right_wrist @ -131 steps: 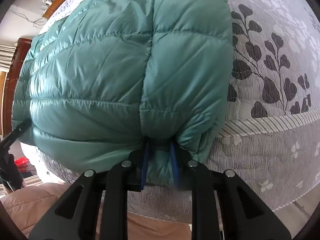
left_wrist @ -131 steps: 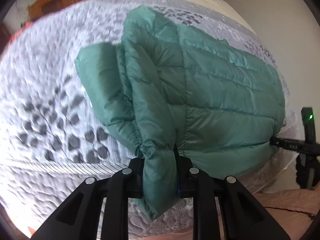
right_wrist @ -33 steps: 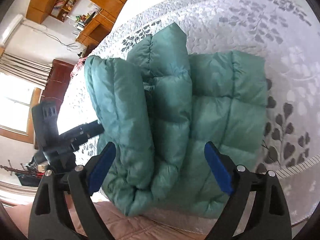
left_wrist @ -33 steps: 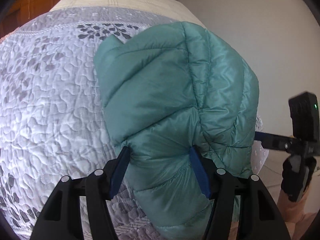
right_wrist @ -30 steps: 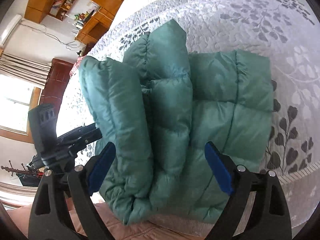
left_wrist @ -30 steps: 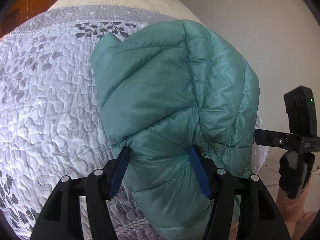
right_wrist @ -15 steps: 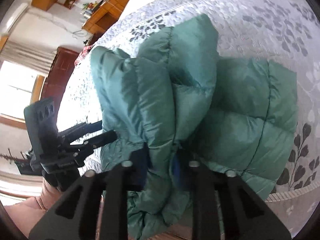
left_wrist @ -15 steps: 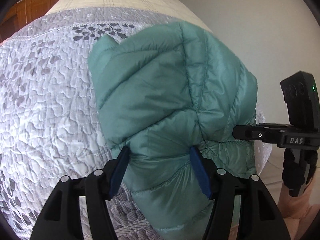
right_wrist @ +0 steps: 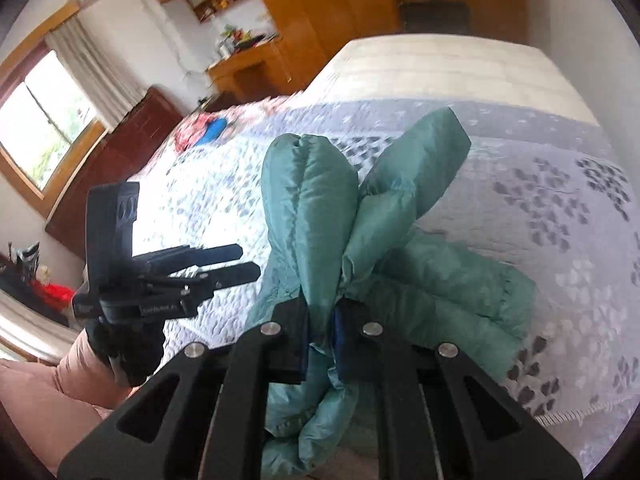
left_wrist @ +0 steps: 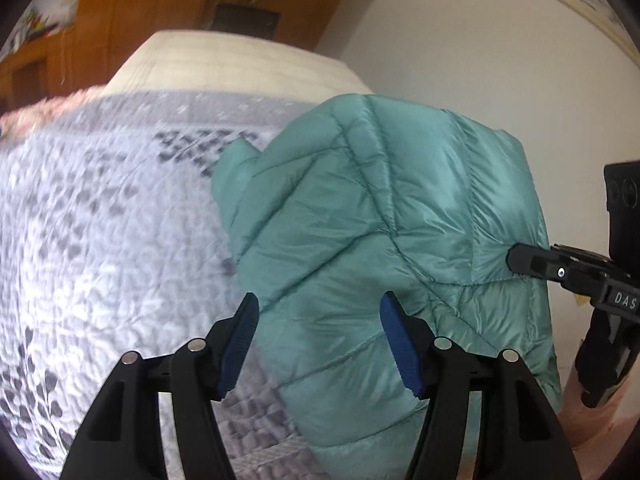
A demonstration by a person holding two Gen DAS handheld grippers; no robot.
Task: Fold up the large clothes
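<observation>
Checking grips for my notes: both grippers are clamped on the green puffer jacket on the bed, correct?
Not quite. Only the right gripper is clamped on the green puffer jacket. The left wrist view shows the left gripper with its jaws spread open. The jacket is over the bed.

I count 1 green puffer jacket (right_wrist: pixel 404 276) in front of me, and only 1. It lies on 1 bed with 1 grey leaf-print quilt (right_wrist: pixel 560 216). I have 2 tools: my left tool (left_wrist: pixel 320 340) and my right tool (right_wrist: pixel 322 340), each with 2 fingers and 2 blue pads. Across the room I make out 1 window (right_wrist: pixel 40 128), 1 curtain (right_wrist: pixel 96 68) and 1 dark red cabinet (right_wrist: pixel 116 168).
</observation>
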